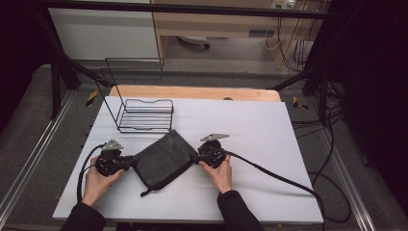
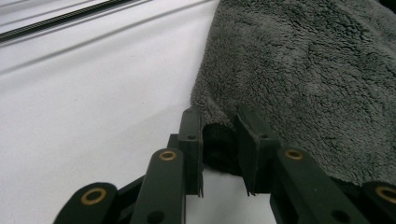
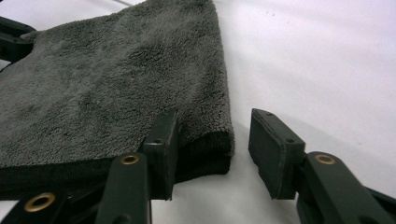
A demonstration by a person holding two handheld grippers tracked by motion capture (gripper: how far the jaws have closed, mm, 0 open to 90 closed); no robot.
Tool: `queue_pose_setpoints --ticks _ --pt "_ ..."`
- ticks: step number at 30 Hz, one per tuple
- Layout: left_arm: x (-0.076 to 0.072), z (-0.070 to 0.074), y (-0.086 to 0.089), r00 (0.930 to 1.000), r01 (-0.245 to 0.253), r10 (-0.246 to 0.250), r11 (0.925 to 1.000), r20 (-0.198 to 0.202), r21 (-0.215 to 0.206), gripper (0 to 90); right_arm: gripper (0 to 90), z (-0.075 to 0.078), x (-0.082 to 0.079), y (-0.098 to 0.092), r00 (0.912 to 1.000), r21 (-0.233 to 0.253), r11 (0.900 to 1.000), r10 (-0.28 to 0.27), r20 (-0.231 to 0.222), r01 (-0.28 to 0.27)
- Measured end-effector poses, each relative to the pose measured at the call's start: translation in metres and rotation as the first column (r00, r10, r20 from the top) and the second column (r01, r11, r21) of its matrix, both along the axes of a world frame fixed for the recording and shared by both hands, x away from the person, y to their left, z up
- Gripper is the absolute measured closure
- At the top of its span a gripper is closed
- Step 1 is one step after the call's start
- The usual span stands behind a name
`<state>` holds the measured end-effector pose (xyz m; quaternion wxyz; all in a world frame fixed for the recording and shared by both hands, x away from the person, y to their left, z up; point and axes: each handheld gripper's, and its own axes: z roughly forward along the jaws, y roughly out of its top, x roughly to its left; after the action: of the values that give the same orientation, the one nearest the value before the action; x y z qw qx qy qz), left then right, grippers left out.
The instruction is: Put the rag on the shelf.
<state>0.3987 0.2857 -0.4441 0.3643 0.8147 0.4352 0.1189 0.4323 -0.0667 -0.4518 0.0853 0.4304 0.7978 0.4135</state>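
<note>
No readable text, label, brand or number anywhere. Yellow-and-black hazard-stripe markings (image 1: 92, 97) sit on the floor frame just off the far corners of the bench (image 1: 269, 144); they carry no lettering.

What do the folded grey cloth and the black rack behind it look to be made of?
The cloth looks like plush microfibre or terry: the gripper views show a fuzzy, matte pile with a stitched dark hem. The rack looks like thin metal wire with a black coating, judging by its slim, straight bars.
</note>
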Motion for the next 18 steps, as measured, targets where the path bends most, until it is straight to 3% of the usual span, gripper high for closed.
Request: queue_pose_setpoints --ticks 6,11,14,18 --pt "-0.0004 -0.0001 -0.0004 1.0000 -0.002 0.002 1.0000 0.005 0.000 73.1 63.6 -0.0024 0.0028 0.0001 0.9976 0.037 0.999 0.018 -0.067 -0.016" --pt "-0.0004 0.0002 -0.0002 1.0000 -0.004 0.004 1.0000 0.004 -0.004 75.9 74.1 -0.0026 0.0024 0.0005 0.9959 0.065 0.998 0.021 -0.088 -0.015" --pt "-0.0015 0.0009 -0.0007 0.9999 0.000 0.000 1.0000 0.014 0.002 77.9 78.3 -0.0019 0.0005 0.0000 0.9968 0.074 0.997 0.021 -0.078 -0.015" --pt "-0.0051 0.0047 -0.0009 1.0000 -0.004 0.004 0.9999 0.009 -0.014 79.7 80.2 0.0017 -0.0002 -0.0088 0.9956 0.128 0.992 0.024 -0.091 -0.012"
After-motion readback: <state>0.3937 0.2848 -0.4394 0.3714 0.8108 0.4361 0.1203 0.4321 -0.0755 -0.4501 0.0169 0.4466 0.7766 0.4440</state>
